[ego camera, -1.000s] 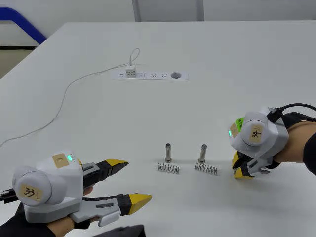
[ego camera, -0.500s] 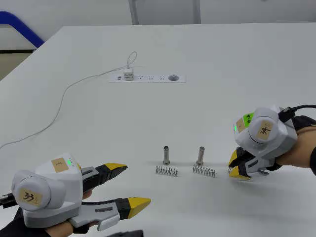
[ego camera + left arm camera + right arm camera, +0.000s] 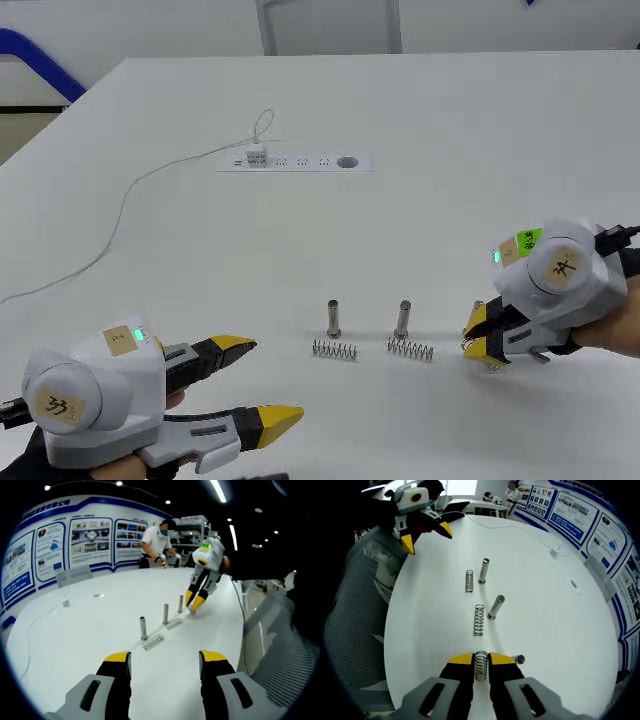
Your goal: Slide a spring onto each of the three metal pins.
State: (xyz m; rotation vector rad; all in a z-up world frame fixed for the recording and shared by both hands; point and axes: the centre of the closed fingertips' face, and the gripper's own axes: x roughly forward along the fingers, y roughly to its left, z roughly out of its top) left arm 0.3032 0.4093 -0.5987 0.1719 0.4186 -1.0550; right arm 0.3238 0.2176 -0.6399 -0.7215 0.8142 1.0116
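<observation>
Two steel pins [image 3: 333,318] [image 3: 402,318] stand upright mid-table, and a loose spring [image 3: 335,350] [image 3: 411,349] lies in front of each. My right gripper [image 3: 478,336] is low at the right end of the row. In the right gripper view, my right gripper [image 3: 480,661] is shut on a third spring [image 3: 480,666], with the third pin [image 3: 518,659] just to its right. My left gripper [image 3: 258,380] hovers open at the lower left, apart from the row. In the left gripper view, my left gripper [image 3: 165,657] faces the three pins [image 3: 143,628] with nothing between its jaws.
A white power strip [image 3: 295,161] with a plugged charger and a thin cable [image 3: 120,215] lies at the back of the white table [image 3: 480,180]. In the left gripper view a person [image 3: 157,542] stands at the far side.
The head camera has drifted. My right gripper has rolled slightly over the third spring and stays at the row's right end. My left gripper has barely moved and stays open.
</observation>
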